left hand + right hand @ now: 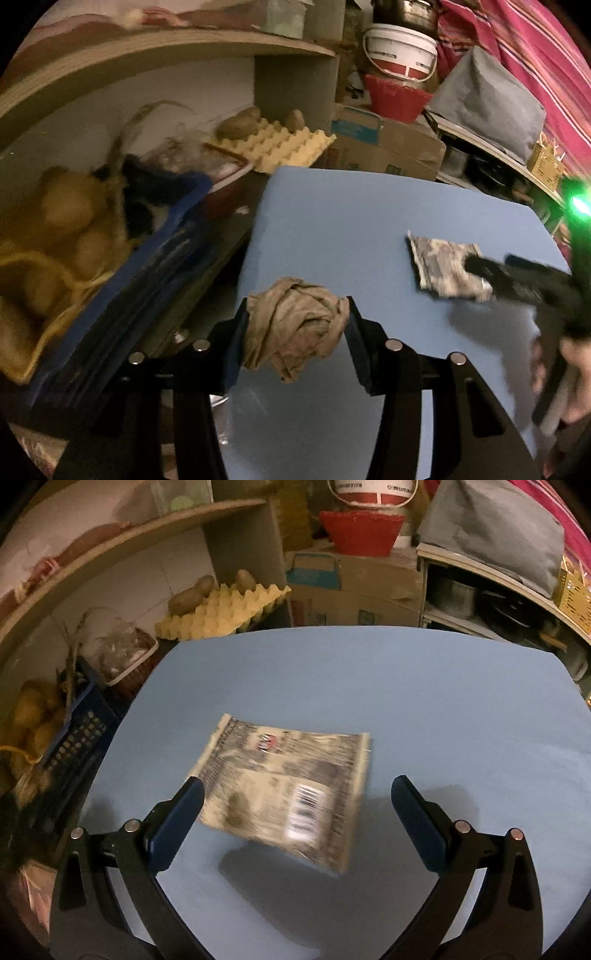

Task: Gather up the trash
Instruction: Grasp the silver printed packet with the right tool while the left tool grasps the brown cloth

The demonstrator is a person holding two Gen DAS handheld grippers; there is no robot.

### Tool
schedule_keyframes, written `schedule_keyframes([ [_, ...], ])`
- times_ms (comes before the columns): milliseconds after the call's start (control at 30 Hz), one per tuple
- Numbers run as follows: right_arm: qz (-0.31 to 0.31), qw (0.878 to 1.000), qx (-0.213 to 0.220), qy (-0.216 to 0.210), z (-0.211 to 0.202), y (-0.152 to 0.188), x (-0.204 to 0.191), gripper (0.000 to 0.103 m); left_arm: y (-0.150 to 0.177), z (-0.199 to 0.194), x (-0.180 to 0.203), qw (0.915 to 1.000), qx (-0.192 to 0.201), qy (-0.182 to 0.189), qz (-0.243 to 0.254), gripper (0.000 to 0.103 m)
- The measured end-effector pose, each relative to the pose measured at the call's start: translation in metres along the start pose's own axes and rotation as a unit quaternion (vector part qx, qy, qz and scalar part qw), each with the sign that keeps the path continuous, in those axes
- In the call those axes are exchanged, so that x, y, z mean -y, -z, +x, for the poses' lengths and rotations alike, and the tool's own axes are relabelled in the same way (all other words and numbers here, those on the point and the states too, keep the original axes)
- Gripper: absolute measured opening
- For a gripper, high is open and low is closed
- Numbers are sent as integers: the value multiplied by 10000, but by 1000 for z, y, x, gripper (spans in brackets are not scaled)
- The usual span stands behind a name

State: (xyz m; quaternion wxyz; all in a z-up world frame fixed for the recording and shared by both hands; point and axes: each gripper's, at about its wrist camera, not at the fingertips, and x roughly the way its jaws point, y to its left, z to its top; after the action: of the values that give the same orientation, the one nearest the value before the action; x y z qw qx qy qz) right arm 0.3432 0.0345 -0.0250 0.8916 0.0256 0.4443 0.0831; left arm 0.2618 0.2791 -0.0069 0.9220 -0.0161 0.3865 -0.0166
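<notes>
wrappers (286, 797): 1 | crumpled papers (295, 326): 1 | egg trays (225, 614): 1 (two potatoes (188, 598) on top)

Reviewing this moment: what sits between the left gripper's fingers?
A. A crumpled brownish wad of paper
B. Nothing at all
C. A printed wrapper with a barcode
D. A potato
A: in the left wrist view the left gripper is shut on the crumpled brownish wad, both pads pressing its sides, while the printed wrapper still lies on the blue table ahead of the open right gripper.
</notes>
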Motion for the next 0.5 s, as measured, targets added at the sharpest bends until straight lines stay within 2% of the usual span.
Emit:
schedule_keyframes([
  [100, 62, 9996, -250, 152, 16, -4, -12, 99, 17, -19, -6, 9999, 132, 55, -78, 49],
  [267, 72, 9979, -462, 439, 36, -5, -22, 99, 37, -28, -15, 9997, 60, 73, -212, 49],
  [433, 134, 9968, -541, 566, 44, -4, -20, 98, 49, -29, -24, 9997, -9, 53, -255, 49],
  [500, 51, 9963, -534, 666, 45, -3, -22, 95, 52, -30, -25, 9997, 4, 23, -253, 49],
])
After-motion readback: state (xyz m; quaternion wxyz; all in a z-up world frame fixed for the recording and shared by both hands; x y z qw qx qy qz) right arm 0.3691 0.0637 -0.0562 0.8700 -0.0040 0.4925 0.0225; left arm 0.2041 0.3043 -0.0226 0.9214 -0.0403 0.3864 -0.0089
